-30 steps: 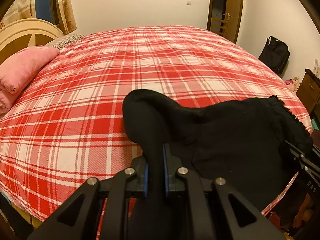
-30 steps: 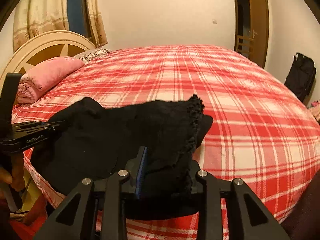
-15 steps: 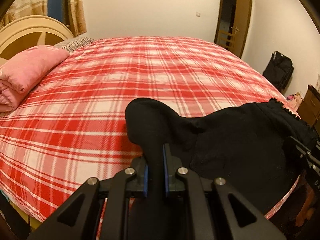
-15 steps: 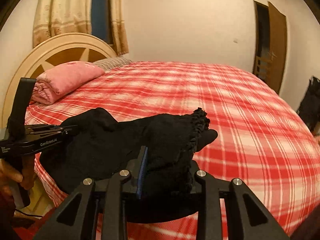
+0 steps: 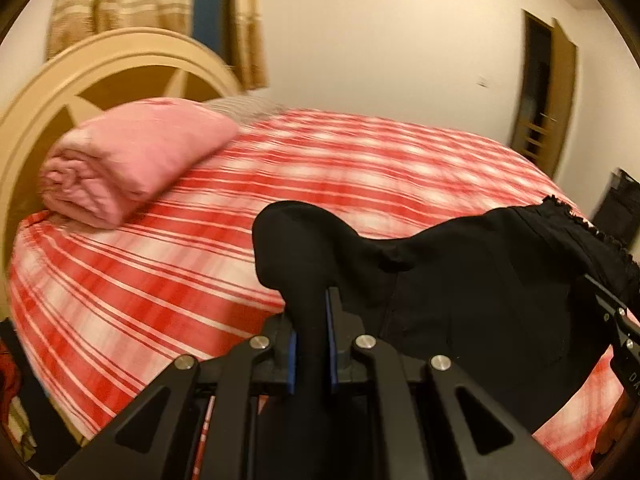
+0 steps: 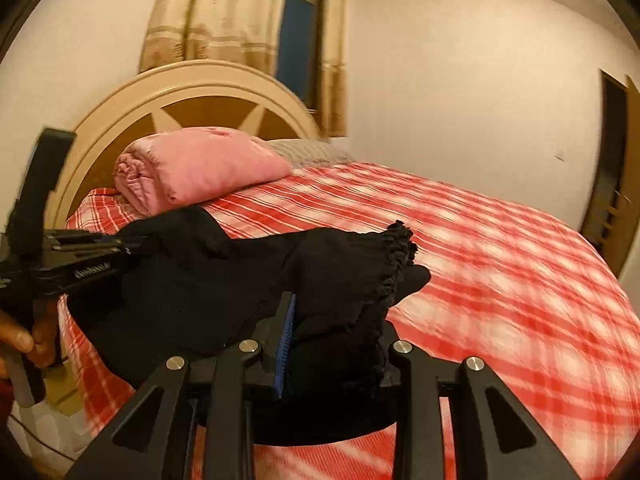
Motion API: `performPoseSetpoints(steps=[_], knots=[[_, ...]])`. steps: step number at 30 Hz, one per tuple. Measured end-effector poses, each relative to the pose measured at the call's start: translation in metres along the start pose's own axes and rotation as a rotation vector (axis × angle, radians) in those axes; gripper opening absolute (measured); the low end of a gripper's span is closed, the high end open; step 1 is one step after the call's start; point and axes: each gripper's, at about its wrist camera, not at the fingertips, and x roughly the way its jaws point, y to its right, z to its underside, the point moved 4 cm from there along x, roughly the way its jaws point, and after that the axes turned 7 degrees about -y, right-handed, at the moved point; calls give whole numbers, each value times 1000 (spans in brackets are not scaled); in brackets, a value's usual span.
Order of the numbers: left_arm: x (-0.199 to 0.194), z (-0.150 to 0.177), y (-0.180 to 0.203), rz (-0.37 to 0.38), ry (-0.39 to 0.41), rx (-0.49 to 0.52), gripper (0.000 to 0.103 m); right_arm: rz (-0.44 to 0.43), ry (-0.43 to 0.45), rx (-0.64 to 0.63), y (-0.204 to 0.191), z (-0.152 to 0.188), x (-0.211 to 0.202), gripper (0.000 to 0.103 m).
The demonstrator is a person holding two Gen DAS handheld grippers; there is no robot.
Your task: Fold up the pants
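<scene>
The bed (image 5: 200, 264) wears a red-and-white check cover, with a headboard (image 6: 192, 92) and a pink roll (image 6: 200, 168) at its far end. The black pants (image 5: 460, 280) hang stretched above the near edge of the bed. The left gripper (image 5: 311, 340) pinches one bunched corner; the right gripper (image 6: 332, 344) clamps the frilled end.

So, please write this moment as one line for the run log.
step: carrying pants | left gripper: shut on black pants | right gripper: shut on black pants, frilled edge | pants: held above plaid bed, not folded yet
</scene>
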Motion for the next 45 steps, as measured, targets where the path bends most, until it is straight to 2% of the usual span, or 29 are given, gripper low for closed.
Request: performPoseSetpoints(steps=[3,6,9,10,13,14,15,16,18,19,21,23,25,27,29,30,31,32,35,37,42,45], knots=[[12,-12,-27,-69,32,-29,12,-21,-19,-40,-14,-11,53,30],[36,-17,-49,-139,47,-42,12,-35,-91,-56,-24,-7,110,30],[73,-11,-65,-162,-20,-59,13,-29,-186,-71,-30,10,155,30],[89,-4,-70,-162,-64,-70,13,-24,-209,-76,-30,16,163,32],[111,11,-77,-179,-119,-74,16,-26,-243,-69,-24,27,172,39],[114,14,-77,-182,-127,-74,23,-37,-250,-58,-22,28,173,41],[117,19,-78,-208,-139,-72,34,-41,-258,-53,-21,29,173,45],[118,22,-78,-230,-150,-72,42,-45,-269,-51,-20,30,175,50],[120,30,-87,-276,-176,-101,66,-59,-293,-32,-15,33,176,59],[118,35,-94,-278,-187,-132,71,-76,-302,-12,-11,34,175,65],[110,44,-114,-266,-201,-196,95,-129,-318,46,-1,37,167,68],[102,51,-130,-263,-205,-226,102,-161,-308,123,11,39,155,69],[88,59,-143,-254,-205,-259,102,-162,-264,191,21,39,135,69],[75,65,-153,-287,-201,-298,102,-112,-207,223,24,37,116,69],[66,69,-155,-297,-190,-314,102,-80,-155,196,15,30,100,68],[65,68,-153,-293,-186,-313,102,-67,-147,174,9,27,96,61],[64,65,-148,-283,-179,-304,102,-49,-139,141,2,23,93,45],[65,63,-144,-277,-176,-295,102,-42,-126,104,-10,17,91,40],[66,49,-121,-261,-157,-237,102,-63,-112,70,-29,5,94,38],[70,39,-104,-260,-142,-190,102,-72,-135,55,-39,5,105,38],[89,42,-79,-305,-192,-110,102,-60,-268,80,-40,35,139,38],[90,50,-76,-303,-175,-115,102,-59,-244,75,-37,47,140,38]])
